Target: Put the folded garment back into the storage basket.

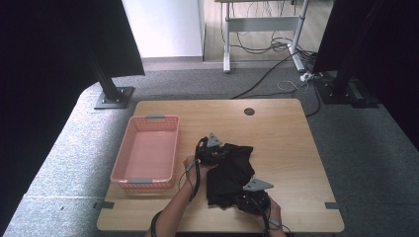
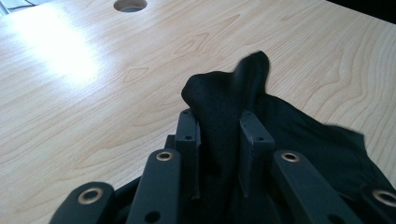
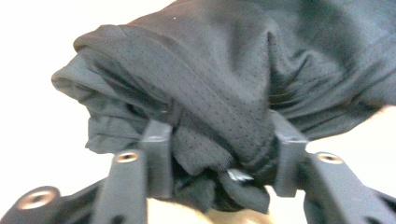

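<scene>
A black mesh garment [image 1: 232, 173] lies crumpled on the wooden table [image 1: 281, 138], near its front middle. My left gripper [image 1: 217, 154] is at the garment's far left corner, shut on a raised fold of the cloth. In the left gripper view that fold [image 2: 224, 93] stands up between the jaws of this gripper [image 2: 218, 121]. My right gripper [image 1: 249, 197] sits at the garment's near edge. In the right gripper view a thick bunch of the garment [image 3: 210, 70] is squeezed between the jaws of that gripper [image 3: 219, 135].
A pink plastic basket [image 1: 148, 118] stands on the table's left side, close to my left hand. A round cable hole [image 1: 249, 111] is near the far edge. Dark stands and loose cables are on the carpet beyond the table.
</scene>
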Tool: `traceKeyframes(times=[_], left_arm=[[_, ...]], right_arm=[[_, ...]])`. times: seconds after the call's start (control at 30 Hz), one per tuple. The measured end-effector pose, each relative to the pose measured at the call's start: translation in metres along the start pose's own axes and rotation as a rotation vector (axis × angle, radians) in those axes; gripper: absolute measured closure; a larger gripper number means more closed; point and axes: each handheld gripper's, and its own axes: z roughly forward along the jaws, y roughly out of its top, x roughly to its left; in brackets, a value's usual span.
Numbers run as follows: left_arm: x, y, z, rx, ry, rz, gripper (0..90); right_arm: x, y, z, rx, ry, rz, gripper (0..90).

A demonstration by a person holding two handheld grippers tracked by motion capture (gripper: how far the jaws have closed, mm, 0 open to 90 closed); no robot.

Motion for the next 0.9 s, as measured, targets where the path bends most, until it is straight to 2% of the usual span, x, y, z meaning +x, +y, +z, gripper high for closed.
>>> traceKeyframes(times=[0.13, 0.33, 0.47, 0.9], left_arm=[[0.000, 0.000, 0.000, -0.004, 0.002, -0.001, 72.0], [0.001, 0.000, -0.002, -0.007, 0.002, 0.002, 72.0], [0.001, 0.001, -0.003, -0.008, -0.001, 0.003, 71.9], [0.005, 0.004, -0.006, -0.006, -0.002, 0.006, 71.9]], right_arm=[[0.000, 0.002, -0.001, 0.002, 0.007, -0.015, 60.8], [-0.003, 0.003, -0.005, -0.032, 0.019, 0.002, 64.9], [-0.002, 0.005, -0.009, -0.060, 0.017, -0.008, 65.2], [0.001, 0.012, -0.016, -0.089, 0.038, -0.039, 66.6]])
